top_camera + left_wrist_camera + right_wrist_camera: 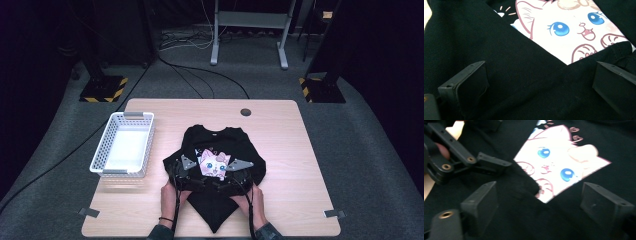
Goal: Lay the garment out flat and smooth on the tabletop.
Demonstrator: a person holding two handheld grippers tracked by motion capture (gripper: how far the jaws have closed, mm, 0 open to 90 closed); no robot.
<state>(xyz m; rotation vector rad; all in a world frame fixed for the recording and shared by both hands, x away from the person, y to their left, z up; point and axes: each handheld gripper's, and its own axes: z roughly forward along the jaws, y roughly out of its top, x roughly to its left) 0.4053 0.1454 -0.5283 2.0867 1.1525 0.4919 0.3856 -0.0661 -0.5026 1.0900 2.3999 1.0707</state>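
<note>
Shirt [220,150], black with a pink-and-white cat print [215,164], lies partly folded at the table's [280,130] near middle, its bottom corner pointing toward the person. Both grippers rest on it beside the print: the left gripper [539,82] with jaws spread wide over a dark fold, the right gripper [536,205] likewise spread (nothing pinched between either pair). A white basket [123,145] sits to the shirt's left, apart from it. The hands [170,196] hold the grippers from below.
</note>
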